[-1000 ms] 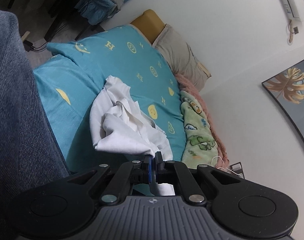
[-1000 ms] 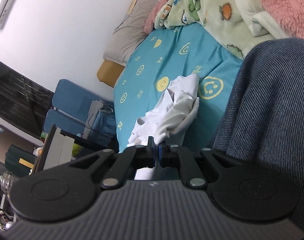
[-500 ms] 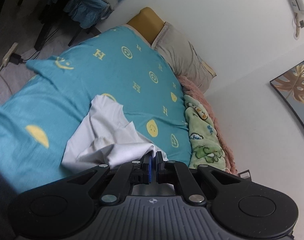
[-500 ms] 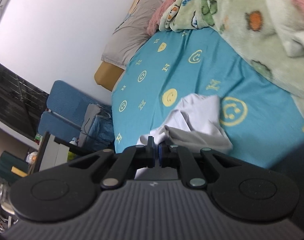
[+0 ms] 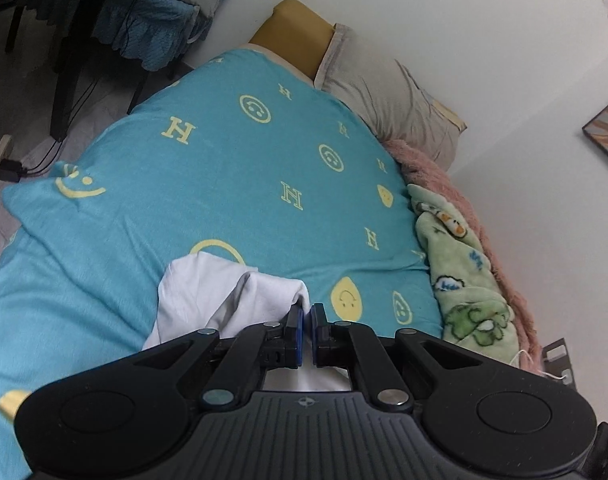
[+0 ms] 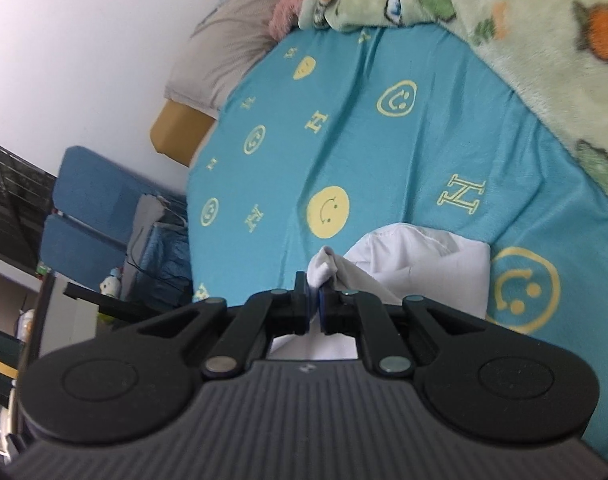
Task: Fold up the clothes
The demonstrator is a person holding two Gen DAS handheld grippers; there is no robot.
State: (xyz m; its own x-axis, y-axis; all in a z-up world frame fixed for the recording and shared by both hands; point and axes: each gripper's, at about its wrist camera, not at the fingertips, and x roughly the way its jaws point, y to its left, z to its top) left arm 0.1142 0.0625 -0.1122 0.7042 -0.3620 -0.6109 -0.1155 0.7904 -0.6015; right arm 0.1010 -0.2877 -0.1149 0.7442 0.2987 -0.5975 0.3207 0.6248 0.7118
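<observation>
A white garment (image 5: 208,292) lies bunched at the near end of a turquoise bedspread (image 5: 240,184) with yellow smiley faces and H letters. My left gripper (image 5: 307,310) is shut on an edge of the garment, which hangs under the fingers. In the right wrist view the same white garment (image 6: 416,264) lies on the bedspread (image 6: 368,152). My right gripper (image 6: 315,290) is shut on a bunched corner of it, held just above the bed.
A green cartoon blanket (image 5: 460,276) and a pink fluffy blanket (image 5: 444,176) lie along the wall side. A grey pillow (image 5: 384,96) sits at the bed's head. Blue-covered furniture (image 5: 152,20), cables and a power strip stand on the floor past the bed edge.
Both grippers moved forward over the bed with the garment. The dark blue denim that filled one side of each view is gone. The garment now lies lower and closer under the grippers.
</observation>
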